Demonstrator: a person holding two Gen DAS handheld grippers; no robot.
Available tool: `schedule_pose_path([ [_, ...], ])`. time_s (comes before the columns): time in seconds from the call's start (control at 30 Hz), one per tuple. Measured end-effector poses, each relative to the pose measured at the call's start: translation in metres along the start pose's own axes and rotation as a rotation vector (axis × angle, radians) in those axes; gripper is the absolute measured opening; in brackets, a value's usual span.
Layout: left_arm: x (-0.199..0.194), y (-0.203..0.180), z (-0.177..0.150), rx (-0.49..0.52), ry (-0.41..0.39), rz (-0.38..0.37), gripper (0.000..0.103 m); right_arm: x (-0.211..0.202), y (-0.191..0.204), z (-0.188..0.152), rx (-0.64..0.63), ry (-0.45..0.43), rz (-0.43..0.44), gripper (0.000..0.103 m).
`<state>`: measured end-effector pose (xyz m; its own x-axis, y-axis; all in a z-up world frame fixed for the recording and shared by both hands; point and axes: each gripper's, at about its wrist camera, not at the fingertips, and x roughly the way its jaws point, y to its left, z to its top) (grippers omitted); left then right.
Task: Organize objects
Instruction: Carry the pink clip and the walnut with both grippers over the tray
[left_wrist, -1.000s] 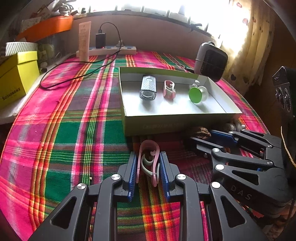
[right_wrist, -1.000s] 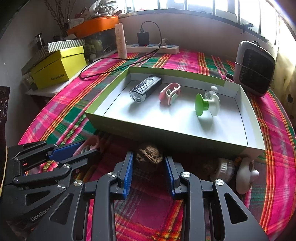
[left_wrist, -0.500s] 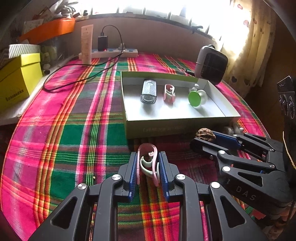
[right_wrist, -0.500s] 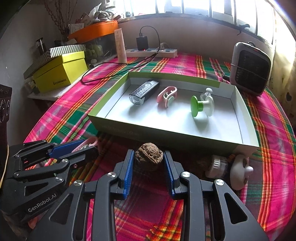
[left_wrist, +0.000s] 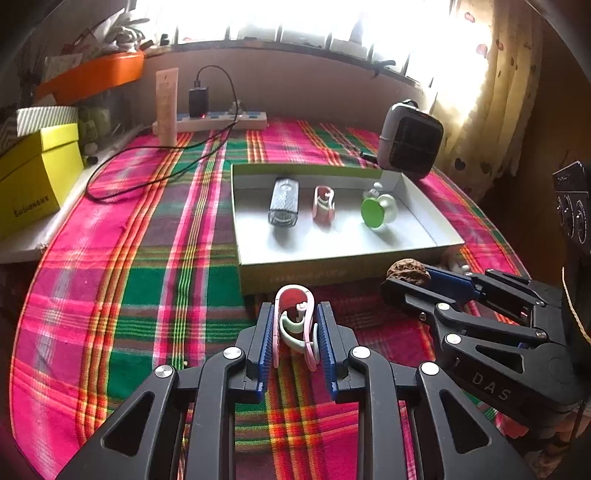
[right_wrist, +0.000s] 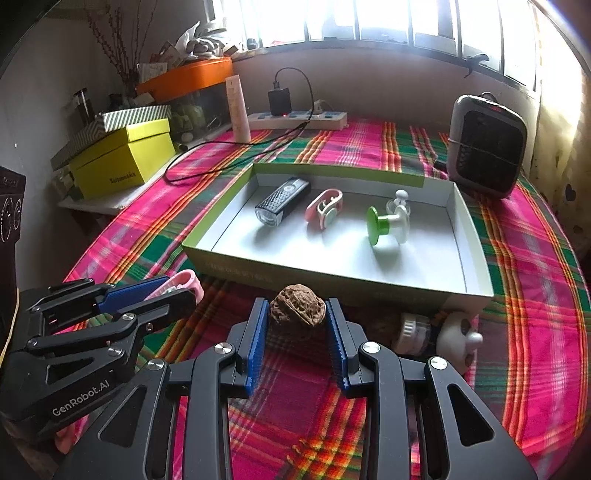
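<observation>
The left gripper is clenched on a pink clip, which is pinched between the blue pads and held above the plaid cloth covering the bench. The right gripper is clenched on a brown walnut, gripped near the tips of the jaws. Both grippers are positioned side by side, just in front of the near wall of a shallow open box.

Three items are contained in the box, set in a row and apart from one another: a black bike light at the left, a second pink clip in the middle, and a green-and-white suction knob at the right. The front half of the box floor is unoccupied.

The near wall of the box stands between each held item and the box interior. Outside the box, against its near right corner, a small ribbed white cap and a white rounded toy are seen lying on the cloth, close to the right gripper.

Further back, a grey fan heater is located beside the far right corner of the box. A power strip with a black charger plugged in is placed along the rear wall, and its cable is trailed across the cloth to the left of the box. A yellow box is set on a side shelf at the left.
</observation>
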<state>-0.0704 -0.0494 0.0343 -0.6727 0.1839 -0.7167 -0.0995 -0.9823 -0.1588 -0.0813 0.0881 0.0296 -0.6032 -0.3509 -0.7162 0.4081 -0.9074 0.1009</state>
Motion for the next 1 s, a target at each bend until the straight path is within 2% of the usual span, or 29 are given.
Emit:
schedule_pose_path([
  [0.37, 0.004, -0.005, 0.029, 0.006, -0.018, -0.018, 0.021, -0.003, -0.011, 0.021, 0.0, -0.038, -0.024, 0.032],
  [1.0, 0.055, -0.001, 0.063, 0.0, 0.029, -0.016, 0.021, 0.044, -0.033, 0.047, 0.008, 0.016, -0.041, 0.032],
])
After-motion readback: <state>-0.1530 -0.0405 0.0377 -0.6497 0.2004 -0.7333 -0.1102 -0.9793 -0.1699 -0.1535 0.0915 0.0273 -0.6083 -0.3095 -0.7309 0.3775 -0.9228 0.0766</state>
